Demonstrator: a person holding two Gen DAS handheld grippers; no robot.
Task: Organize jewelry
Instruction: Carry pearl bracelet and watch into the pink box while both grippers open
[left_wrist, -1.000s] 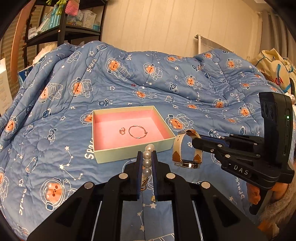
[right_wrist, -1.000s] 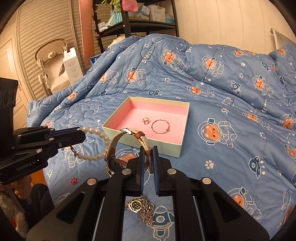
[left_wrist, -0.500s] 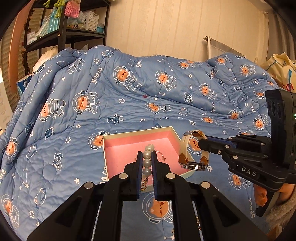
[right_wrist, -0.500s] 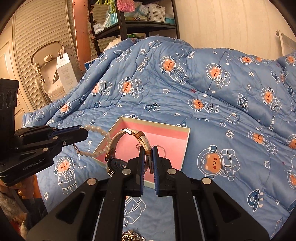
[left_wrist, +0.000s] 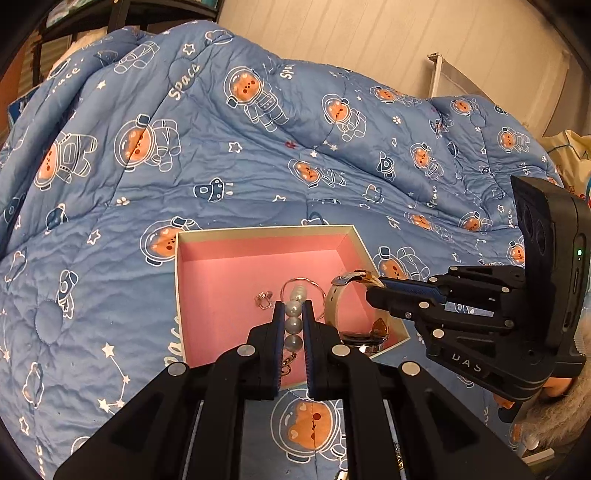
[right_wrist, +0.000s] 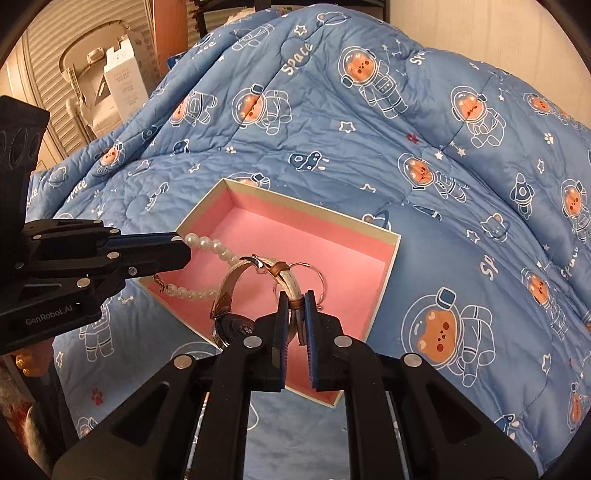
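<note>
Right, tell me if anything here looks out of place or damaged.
Nothing looks damaged or spilled. The left tongs hold a pearl bracelet and the right tongs hold a wristwatch by its strap, both over the pink-lined box, where a small ring and a thin bangle already lie.

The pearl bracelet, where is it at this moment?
The white pearl bracelet hangs from the shut left tool, over the near left part of the pink-lined box, beside the beige-strapped watch.
</note>
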